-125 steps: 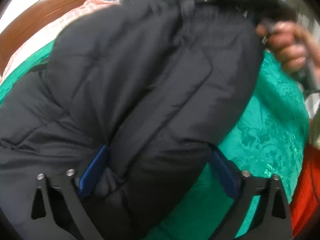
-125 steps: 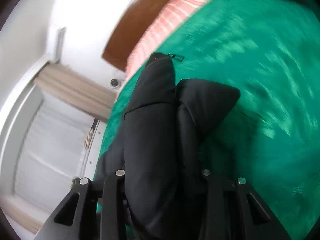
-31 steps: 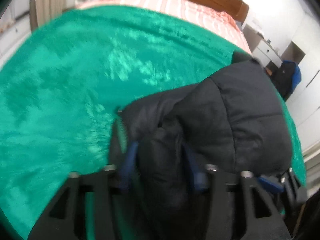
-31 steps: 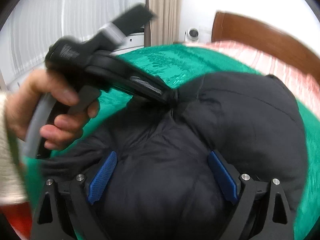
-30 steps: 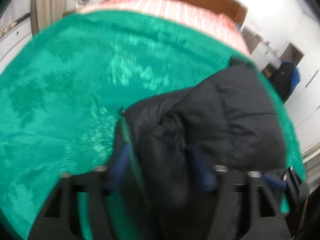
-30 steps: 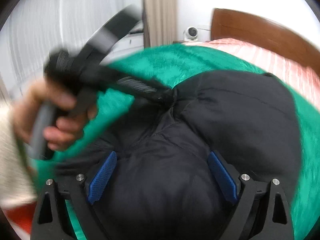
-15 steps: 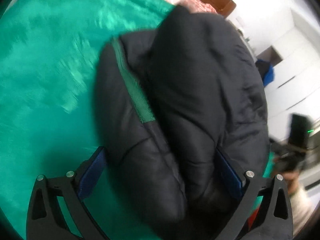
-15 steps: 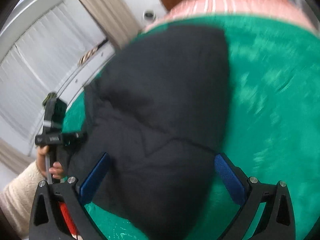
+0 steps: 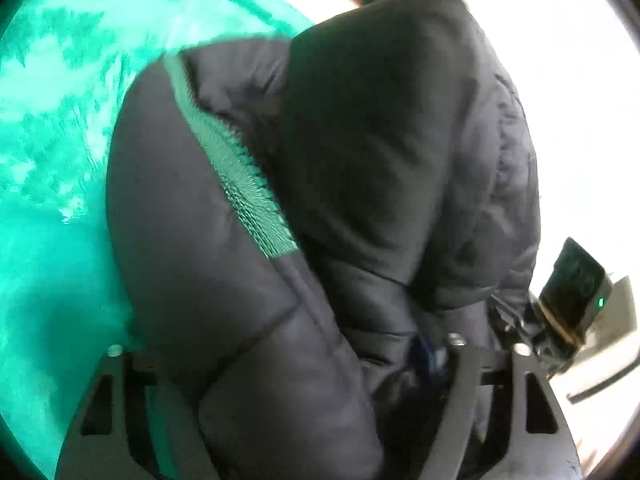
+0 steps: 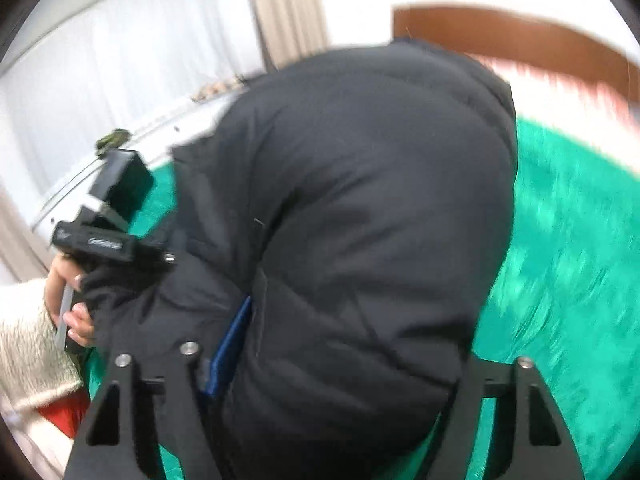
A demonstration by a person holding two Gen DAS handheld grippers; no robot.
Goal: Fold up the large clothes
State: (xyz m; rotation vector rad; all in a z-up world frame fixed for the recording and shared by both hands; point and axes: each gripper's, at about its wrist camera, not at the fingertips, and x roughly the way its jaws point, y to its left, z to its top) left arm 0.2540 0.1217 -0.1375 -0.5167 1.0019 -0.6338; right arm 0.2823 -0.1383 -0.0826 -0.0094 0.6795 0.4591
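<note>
Left gripper [image 9: 288,396]: both fingers are pressed into a thick roll of the black puffer jacket [image 9: 360,140]; the jaws are part-closed with the padded bulk wedged between them, so the hold looks like a clamp on a fat bundle and not a pinch on an edge
Right gripper [image 10: 340,364]: its blue-padded left finger [image 10: 230,344] is sunk into the jacket's quilted side and the other finger sits at the far flank of the same mass; jaws stand fairly wide because the stuffing fills the gap, gripping the bundle
Puffer jacket: bunched into a rounded, folded mound held up between the two tools over the green bedspread [image 9: 48,128]; whether its underside touches the cover cannot be told
Green zip strip [image 9: 244,188]: runs diagonally between two black layers in the left view, marking where one front panel lies over another
Why held so: a garment this puffy springs open, so gripping both ends of the fold at once likely keeps the layers stacked while it is set down
Person's left hand [image 10: 66,300]: wrapped round the left tool's handle at the jacket's near edge, cream fleece sleeve [image 10: 28,344] below it
Bed: wooden headboard [image 10: 520,36] and pink striped sheet [image 10: 568,88] lie beyond the green cover
Room: white curtains [image 10: 100,92] behind the left tool
Blur: both views are smeared, so fine seams are unclear
</note>
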